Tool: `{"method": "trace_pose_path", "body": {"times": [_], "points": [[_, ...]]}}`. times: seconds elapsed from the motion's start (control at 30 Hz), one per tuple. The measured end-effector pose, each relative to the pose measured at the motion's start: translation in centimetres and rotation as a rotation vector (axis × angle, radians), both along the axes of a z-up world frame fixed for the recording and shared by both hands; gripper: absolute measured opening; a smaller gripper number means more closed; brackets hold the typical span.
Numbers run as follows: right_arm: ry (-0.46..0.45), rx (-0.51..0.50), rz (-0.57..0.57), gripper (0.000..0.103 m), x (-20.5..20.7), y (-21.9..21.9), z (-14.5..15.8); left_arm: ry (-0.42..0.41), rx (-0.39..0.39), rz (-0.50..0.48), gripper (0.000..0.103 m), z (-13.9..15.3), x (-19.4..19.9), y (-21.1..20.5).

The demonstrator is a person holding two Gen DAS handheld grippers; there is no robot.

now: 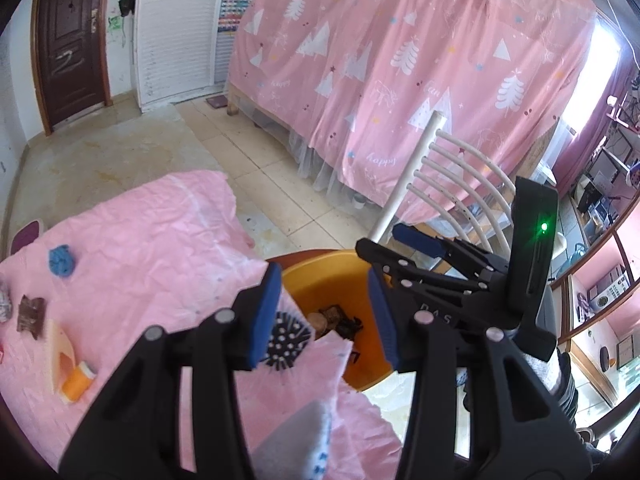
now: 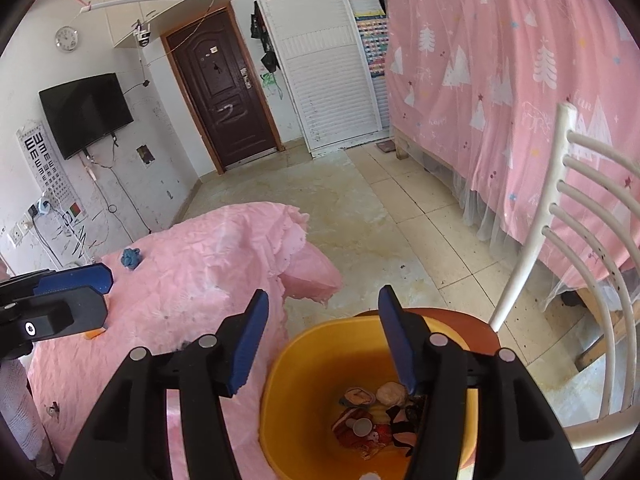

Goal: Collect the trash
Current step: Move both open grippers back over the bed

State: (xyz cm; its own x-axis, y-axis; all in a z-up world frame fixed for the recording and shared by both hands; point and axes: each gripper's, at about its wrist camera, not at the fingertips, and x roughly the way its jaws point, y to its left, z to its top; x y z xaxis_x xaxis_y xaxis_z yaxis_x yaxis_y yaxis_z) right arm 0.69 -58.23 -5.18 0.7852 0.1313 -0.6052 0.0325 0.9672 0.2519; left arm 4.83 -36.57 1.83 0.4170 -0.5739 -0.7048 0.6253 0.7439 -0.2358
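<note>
Left view: the left hand-held gripper (image 1: 324, 312) gapes narrowly, empty, above the bin (image 1: 340, 276) off the desk (image 1: 140, 240) corner. A wrapper (image 1: 30, 314), light and crinkly, waits near the left edge; pinch its middle.

Right view: the right hand-held gripper (image 2: 320, 340) is half open, empty, over binned trash (image 2: 376, 420).

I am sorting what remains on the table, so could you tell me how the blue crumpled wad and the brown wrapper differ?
The blue crumpled wad is a rounded, bunched-up ball, while the brown wrapper lies flatter and angular. The wad is bright blue; the wrapper is dark brown. The wad sits farther up the pink tablecloth, the wrapper nearer the left edge of the left wrist view. Both rest loose on the cloth, outside the yellow bin.
</note>
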Motion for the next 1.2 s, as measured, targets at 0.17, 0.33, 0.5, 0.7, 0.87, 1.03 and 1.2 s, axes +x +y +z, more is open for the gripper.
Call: {"method": "trace_pose_path", "body": {"times": [0.17,0.33,0.5,0.7,0.87,1.03,1.2], "points": [[-0.012,-0.030,0.048,0.052,1.1,3.2,1.5,-0.028,-0.023,0.051,0.044,1.2,0.4,3.3],[-0.025,-0.065,0.111,0.057,2.3,7.1,3.0,-0.067,-0.036,0.135,0.050,2.3,1.0,7.5],[-0.036,-0.086,0.176,0.060,3.5,11.2,4.1,-0.075,-0.041,0.213,0.050,2.6,1.8,11.6],[-0.041,-0.105,0.249,0.063,4.4,15.9,5.0,-0.077,-0.040,0.292,0.050,2.5,2.9,16.0],[-0.042,-0.116,0.299,0.065,5.1,19.0,5.3,-0.068,-0.027,0.354,0.050,2.1,3.6,19.2],[-0.029,-0.121,0.346,0.067,6.0,22.1,5.1,-0.059,0.014,0.421,0.050,1.4,4.5,22.8],[-0.011,-0.125,0.391,0.067,7.0,24.8,4.4,-0.063,0.058,0.476,0.050,0.7,5.7,25.6]]}}
